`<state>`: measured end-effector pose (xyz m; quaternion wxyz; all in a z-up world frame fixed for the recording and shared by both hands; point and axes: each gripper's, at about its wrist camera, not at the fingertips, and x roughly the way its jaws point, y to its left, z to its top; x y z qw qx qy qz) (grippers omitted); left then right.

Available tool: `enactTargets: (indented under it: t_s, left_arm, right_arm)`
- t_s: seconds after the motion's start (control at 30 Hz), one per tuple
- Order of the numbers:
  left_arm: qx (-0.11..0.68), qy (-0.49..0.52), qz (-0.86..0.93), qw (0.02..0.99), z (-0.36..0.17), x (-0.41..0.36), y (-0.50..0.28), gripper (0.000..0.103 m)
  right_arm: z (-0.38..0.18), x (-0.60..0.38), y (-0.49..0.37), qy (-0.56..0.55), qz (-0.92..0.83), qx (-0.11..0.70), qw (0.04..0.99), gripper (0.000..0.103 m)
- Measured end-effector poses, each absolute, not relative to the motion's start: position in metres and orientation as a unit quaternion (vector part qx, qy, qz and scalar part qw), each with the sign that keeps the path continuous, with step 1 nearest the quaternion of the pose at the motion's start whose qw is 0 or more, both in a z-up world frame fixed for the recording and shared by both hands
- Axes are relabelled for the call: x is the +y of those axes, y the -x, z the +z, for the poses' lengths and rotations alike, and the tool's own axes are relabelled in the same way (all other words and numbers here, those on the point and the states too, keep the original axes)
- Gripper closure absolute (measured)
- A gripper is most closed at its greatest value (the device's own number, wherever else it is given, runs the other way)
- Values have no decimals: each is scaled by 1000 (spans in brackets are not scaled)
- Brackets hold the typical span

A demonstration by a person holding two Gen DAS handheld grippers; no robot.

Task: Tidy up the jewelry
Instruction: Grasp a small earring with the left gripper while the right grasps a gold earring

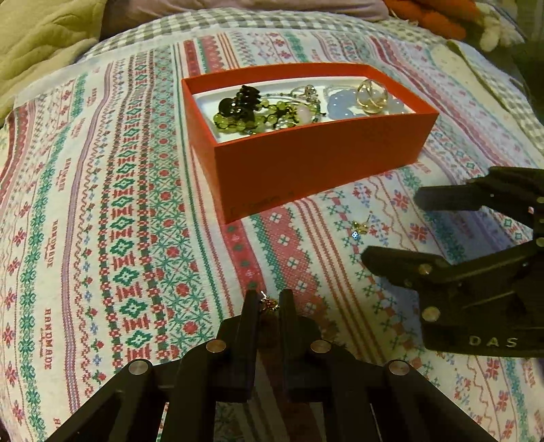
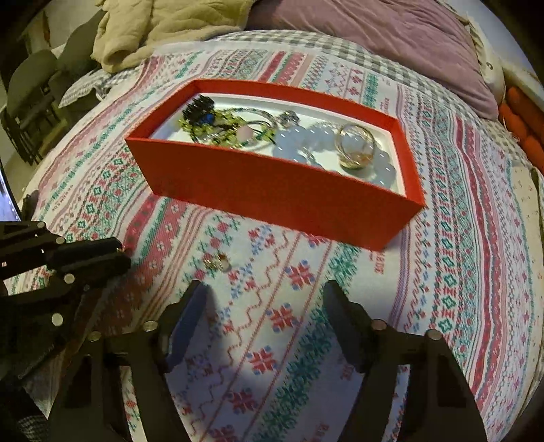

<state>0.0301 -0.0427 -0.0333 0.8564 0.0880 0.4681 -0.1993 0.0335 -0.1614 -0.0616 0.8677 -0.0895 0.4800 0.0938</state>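
Note:
A red box (image 1: 306, 159) (image 2: 272, 193) sits on the patterned bedspread and holds green beads (image 1: 238, 119), pale blue beads (image 1: 340, 105) (image 2: 306, 139) and a large ring (image 1: 370, 95) (image 2: 355, 149). My left gripper (image 1: 269, 301) is shut on a small gold and red earring (image 1: 268, 303), in front of the box; it also shows in the right wrist view (image 2: 115, 255). A small gold earring (image 1: 359, 230) (image 2: 217, 262) lies on the bedspread. My right gripper (image 2: 265, 295) (image 1: 391, 227) is open and empty, just short of that earring.
The patterned bedspread (image 1: 119, 238) (image 2: 459, 272) covers the bed. A beige blanket (image 2: 153, 30) and a purple pillow (image 2: 374, 37) lie at the far side. Orange fabric (image 2: 523, 125) is at the right edge.

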Motion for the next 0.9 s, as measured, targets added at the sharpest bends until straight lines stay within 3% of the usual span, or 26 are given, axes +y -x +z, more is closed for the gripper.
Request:
enactTargets:
  t_s: [0.27,0.57,0.9]
  left_arm:
    - [472,-85,-198,855,-35,-44,-31,97]
    - [474,-82,-197,854,-36,-45,-33,97]
    - [476,-79,-198,853,-37,-43,-35,97]
  right_arm:
    - [-61,-146,-40,97,122,476,865,66]
    - [-61,-143,-43,91,139,478,862,90]
    - [-56,-151,-37,72,145,478,863,94]
